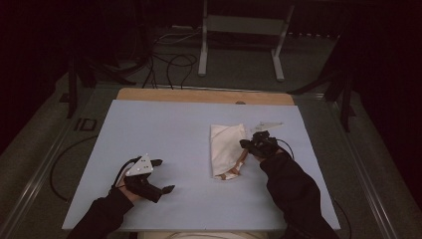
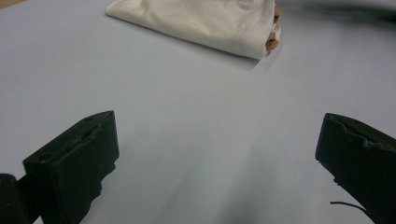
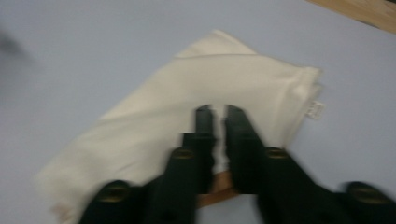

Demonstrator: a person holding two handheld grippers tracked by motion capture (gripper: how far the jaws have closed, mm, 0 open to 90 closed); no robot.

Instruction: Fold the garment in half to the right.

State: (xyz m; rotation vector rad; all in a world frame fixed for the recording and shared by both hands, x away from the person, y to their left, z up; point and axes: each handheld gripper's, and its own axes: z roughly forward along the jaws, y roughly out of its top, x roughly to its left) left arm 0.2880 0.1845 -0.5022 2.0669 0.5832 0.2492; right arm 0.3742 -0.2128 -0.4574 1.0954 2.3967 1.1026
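A folded cream cloth [image 1: 226,144] [image 2: 201,23] [image 3: 187,93] lies right of centre on the pale blue table top [image 1: 149,129]. Small brown pieces [image 1: 230,174] [image 2: 272,42] [image 3: 217,191] peek out at its near edge. My right gripper [image 1: 245,144] [image 3: 218,114] sits at the cloth's right edge, with its jaws shut and a thin white strip of the cloth pinched between them. My left gripper [image 1: 165,175] [image 2: 217,123] rests on its side at the near left. It is open with nothing between its jaws, well apart from the cloth.
A bare wooden strip [image 1: 199,94] runs along the table's far edge. Beyond it stand a grey metal frame [image 1: 239,30] and loose cables [image 1: 169,64] on the floor. A small label [image 3: 316,109] hangs at the cloth's corner.
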